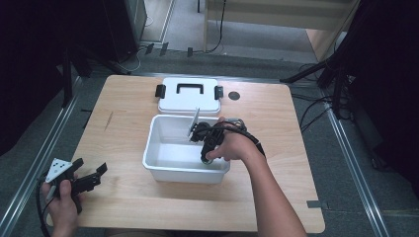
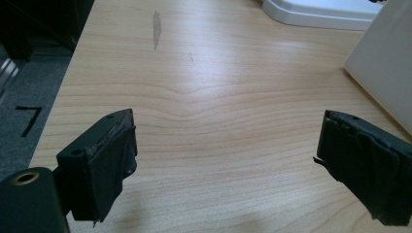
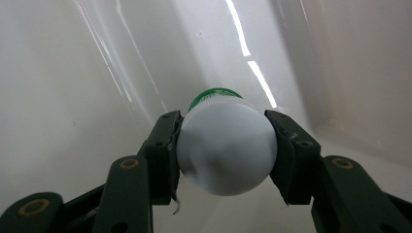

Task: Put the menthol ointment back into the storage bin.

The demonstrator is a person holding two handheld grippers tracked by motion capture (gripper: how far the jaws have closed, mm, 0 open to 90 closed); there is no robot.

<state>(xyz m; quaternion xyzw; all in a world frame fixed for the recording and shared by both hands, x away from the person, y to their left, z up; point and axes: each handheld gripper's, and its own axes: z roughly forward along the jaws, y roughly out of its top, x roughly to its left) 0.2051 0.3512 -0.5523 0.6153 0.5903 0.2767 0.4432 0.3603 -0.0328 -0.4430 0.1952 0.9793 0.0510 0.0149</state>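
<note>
Left of the white tub (image 1: pixel 163 165), near the worktop's (image 1: pixel 276 106) front corner, the left tongs (image 1: pixel 94 177) gape wide over bare wood. Inside the tub, the right tongs (image 3: pixel 226 148) clamp a white, green-capped bottle (image 3: pixel 226 150); the lid (image 1: pixel 188 95) lies just behind the tub.

Looks like a lab or test rig setup rather than anyone's home: a small light wooden table (image 1: pixel 123 197) sits on grey carpet (image 1: pixel 346 163) between two metal floor rails (image 1: pixel 39 163), with black cables (image 1: pixel 316 106) trailing about, dark stand legs (image 1: pixel 306 74) at the sides, and tape marks on the floor.
</note>
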